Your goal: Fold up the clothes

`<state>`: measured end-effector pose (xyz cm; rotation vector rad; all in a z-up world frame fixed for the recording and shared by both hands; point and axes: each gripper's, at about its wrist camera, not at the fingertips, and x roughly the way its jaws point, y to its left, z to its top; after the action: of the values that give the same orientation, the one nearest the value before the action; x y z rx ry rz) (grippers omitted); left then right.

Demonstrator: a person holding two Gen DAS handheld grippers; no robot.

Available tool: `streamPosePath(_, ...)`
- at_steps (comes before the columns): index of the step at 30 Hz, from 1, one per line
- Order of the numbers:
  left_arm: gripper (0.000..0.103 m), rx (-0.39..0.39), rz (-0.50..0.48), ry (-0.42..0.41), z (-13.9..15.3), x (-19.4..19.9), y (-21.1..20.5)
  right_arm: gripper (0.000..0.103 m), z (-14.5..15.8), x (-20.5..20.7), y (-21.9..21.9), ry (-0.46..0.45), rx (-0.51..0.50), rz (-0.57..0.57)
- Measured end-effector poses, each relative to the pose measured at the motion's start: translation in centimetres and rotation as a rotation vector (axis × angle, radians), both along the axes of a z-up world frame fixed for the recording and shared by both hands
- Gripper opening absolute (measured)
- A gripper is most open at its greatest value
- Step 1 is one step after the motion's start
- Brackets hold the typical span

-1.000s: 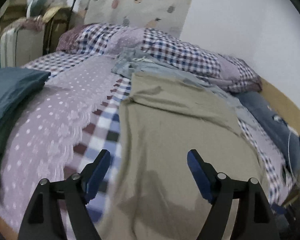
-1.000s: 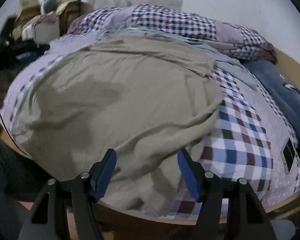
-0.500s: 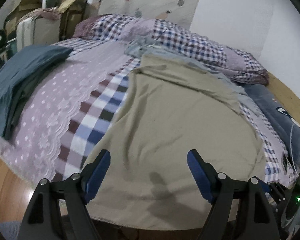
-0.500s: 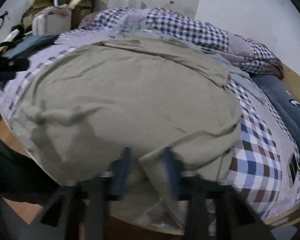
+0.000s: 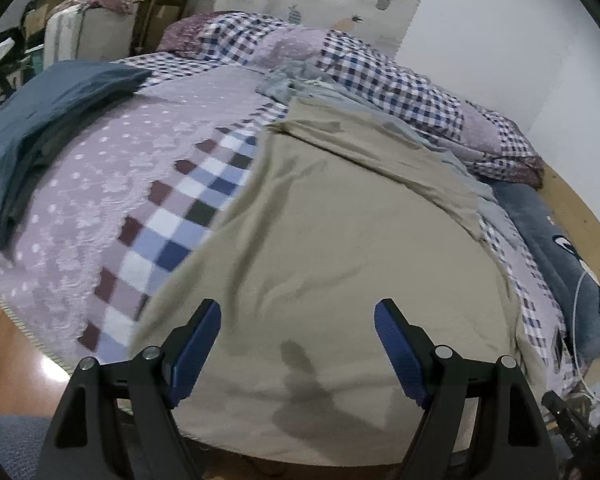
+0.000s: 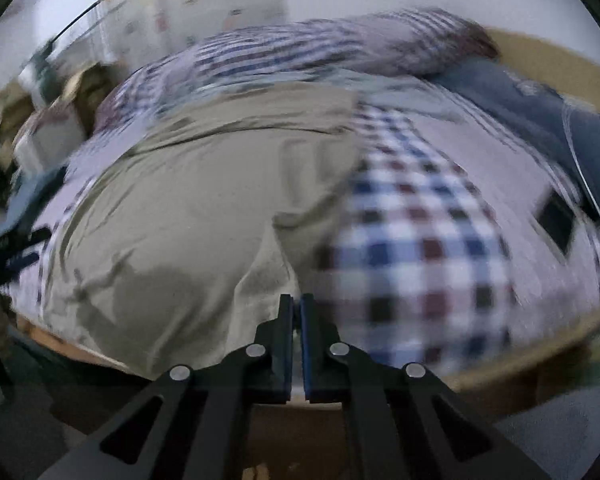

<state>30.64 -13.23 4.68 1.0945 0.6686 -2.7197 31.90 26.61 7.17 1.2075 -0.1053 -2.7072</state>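
Observation:
A khaki garment (image 5: pixel 340 220) lies spread flat on the bed, its near hem hanging at the bed's front edge. My left gripper (image 5: pixel 298 320) is open above that hem, with nothing between the blue pads (image 5: pixel 198 340). The right wrist view is blurred. There the same khaki garment (image 6: pixel 200 200) fills the left half of the bed. Its right edge rises in a ridge of cloth into my right gripper (image 6: pixel 297 300), whose jaws are pressed together on it.
The bed has a checked and dotted purple cover (image 5: pixel 100 184). Dark teal clothes (image 5: pixel 40 120) are piled at the left, a grey garment (image 5: pixel 312 84) and checked pillows (image 5: pixel 380 76) lie at the head, and a dark blue cushion (image 5: pixel 560 260) is at the right. Boxes (image 5: pixel 88 28) stand behind.
My right gripper went from wide open to shut on the garment's right edge and swung rightward. The left gripper stayed open and moved back a little from the bed.

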Motion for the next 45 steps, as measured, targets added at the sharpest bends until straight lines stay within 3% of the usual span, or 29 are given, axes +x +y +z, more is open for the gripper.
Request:
streamPosePath(13,0.083,0.059,-0.074,-0.005,0.1,-2.9,3.8,0.0,-3.0,1.7,10.7,-0.178,-0.038,-0.333)
streamPosePath(17,0.083,0.042,-0.097,-0.012,0.0,-3.5,4.8,0.004,-3.7,1.6,11.6,-0.197,-0.056,-0.367)
streamPosePath(22,0.083,0.019,-0.101,-0.025,-0.2,-3.5,5.0,0.007,-3.6,1.0,9.9,-0.16,-0.047,-0.323)
streamPosePath(23,0.083,0.013,-0.099,-0.027,-0.3,-3.4,4.9,0.011,-3.5,0.8,9.3,-0.154,-0.048,-0.311)
streamPosePath(26,0.083,-0.002,-0.09,-0.035,-0.4,-3.0,4.3,0.04,-3.2,0.1,7.5,-0.132,-0.056,-0.27)
streamPosePath(32,0.083,-0.005,-0.015,-0.042,-0.8,-0.8,1.4,0.05,-2.6,-1.5,4.0,-0.089,-0.071,-0.188)
streamPosePath(35,0.083,0.017,0.052,-0.048,-1.2,0.7,-1.1,0.053,-2.3,-2.2,2.2,-0.068,-0.079,-0.147)
streamPosePath(39,0.083,0.095,0.176,-0.059,-2.1,3.2,-5.2,0.065,-1.9,-3.2,-0.3,-0.044,-0.089,-0.086)
streamPosePath(45,0.083,0.221,0.314,-0.088,-3.9,6.7,-9.9,0.067,-1.5,-4.0,-4.5,-0.016,-0.071,0.023)
